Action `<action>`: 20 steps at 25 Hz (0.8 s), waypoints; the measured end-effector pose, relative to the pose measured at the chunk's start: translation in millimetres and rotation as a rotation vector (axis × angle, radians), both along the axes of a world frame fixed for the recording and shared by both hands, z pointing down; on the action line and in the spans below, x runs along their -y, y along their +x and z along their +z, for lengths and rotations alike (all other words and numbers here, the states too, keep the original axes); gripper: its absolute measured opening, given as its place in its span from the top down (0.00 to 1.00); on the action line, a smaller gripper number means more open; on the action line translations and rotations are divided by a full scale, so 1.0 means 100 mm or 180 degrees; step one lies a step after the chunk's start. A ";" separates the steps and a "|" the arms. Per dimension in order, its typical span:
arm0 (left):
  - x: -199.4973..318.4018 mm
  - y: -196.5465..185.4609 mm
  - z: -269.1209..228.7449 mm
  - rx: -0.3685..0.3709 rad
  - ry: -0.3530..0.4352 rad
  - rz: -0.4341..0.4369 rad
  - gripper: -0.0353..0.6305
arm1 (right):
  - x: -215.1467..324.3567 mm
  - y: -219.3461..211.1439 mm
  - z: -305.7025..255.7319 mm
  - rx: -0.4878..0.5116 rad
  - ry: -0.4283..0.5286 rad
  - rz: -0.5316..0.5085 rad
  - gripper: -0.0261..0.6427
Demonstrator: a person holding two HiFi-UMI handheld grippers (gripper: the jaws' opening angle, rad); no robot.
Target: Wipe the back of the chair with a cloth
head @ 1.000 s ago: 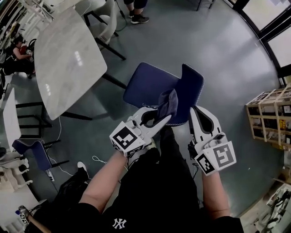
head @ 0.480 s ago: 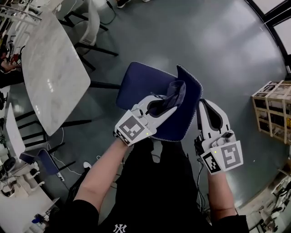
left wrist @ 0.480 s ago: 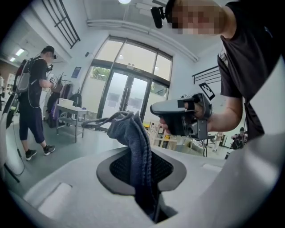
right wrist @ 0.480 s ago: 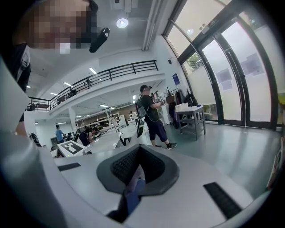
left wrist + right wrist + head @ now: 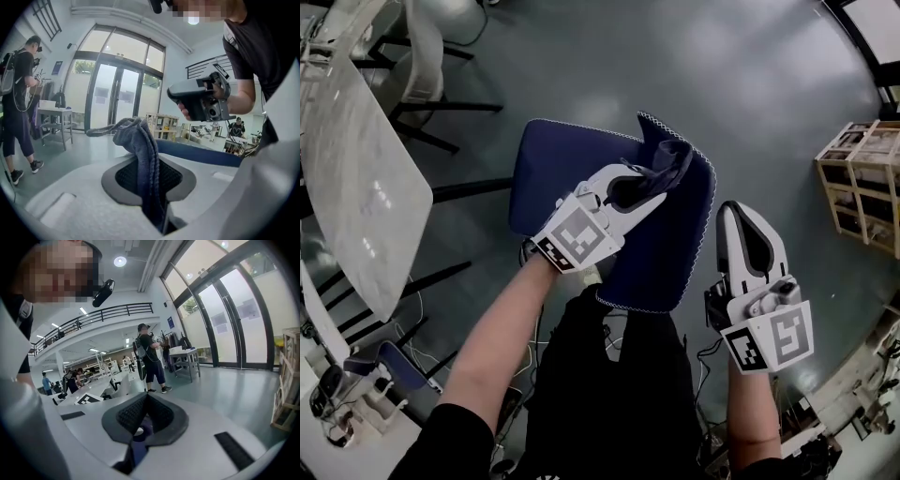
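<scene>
Head view shows one dark blue cloth. It is pinched tight between the two jaws of the left gripper, and its loose end sticks out past the tips. The cloth sits over the back of the one blue chair, up near the back's far edge. The right gripper is just beside the back, on its right. Its two jaws are pressed together with nothing in them. Off to the left stands one pale table. Off to the right stands one wooden crate.
</scene>
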State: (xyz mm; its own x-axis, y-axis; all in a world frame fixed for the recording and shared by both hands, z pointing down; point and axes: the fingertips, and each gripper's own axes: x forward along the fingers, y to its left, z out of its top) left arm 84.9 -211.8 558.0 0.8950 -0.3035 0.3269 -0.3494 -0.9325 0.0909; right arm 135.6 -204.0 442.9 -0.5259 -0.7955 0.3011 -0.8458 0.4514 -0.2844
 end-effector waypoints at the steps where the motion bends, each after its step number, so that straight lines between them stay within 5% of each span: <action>1: 0.04 0.02 0.06 0.0026 0.0023 0.0028 0.84 | 0.02 0.02 0.05 -0.0012 -0.0007 0.0021 0.94; 10: 0.25 0.26 0.38 0.0135 0.0262 0.0289 0.84 | 0.09 0.15 0.34 0.0006 -0.0088 0.0180 0.94; 20: -0.11 0.38 0.47 -0.0042 0.0112 0.0587 0.84 | -0.26 0.24 0.51 0.0031 -0.0184 0.0333 0.94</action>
